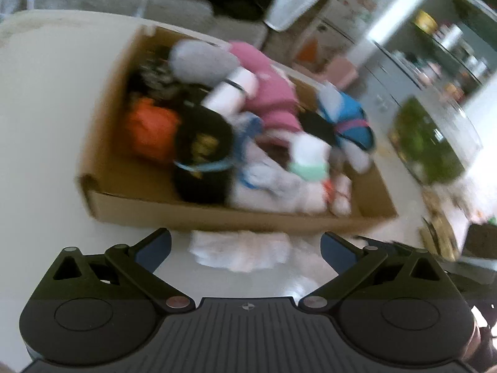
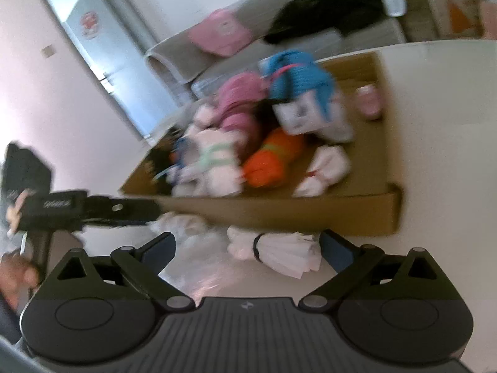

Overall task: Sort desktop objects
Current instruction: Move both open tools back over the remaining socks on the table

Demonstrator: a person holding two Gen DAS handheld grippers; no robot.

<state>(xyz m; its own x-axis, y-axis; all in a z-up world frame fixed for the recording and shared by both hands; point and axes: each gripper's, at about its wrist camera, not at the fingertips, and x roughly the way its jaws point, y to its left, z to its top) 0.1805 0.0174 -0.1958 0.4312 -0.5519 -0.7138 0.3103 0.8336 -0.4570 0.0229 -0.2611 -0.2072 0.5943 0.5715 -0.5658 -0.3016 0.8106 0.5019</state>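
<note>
Your right claw [image 2: 247,244] stands wide open and holds nothing; between its fingers, on the bench [image 2: 435,124], lies a white bundle tied with a dark band [image 2: 273,253], near the tips, though whether it touches them you cannot tell through the blur. Your left claw [image 1: 245,244] is spread just as wide and is empty too, with a soft white cloth heap [image 1: 239,250] lying between its fingers, just this side of the cardboard tray [image 1: 217,217].

By my reading you are at the pick-up step: these loose white pieces sit outside the tray, while the orange roll [image 2: 273,158], the pink bundle [image 2: 239,102], the blue-and-white packet [image 2: 304,93] and a black pot [image 1: 202,152] already lie inside it. The next move likely calls for bringing one claw down squarely over its bundle and closing on the banded middle, not the loose ends, then lifting clear of the tray's near wall.
</note>
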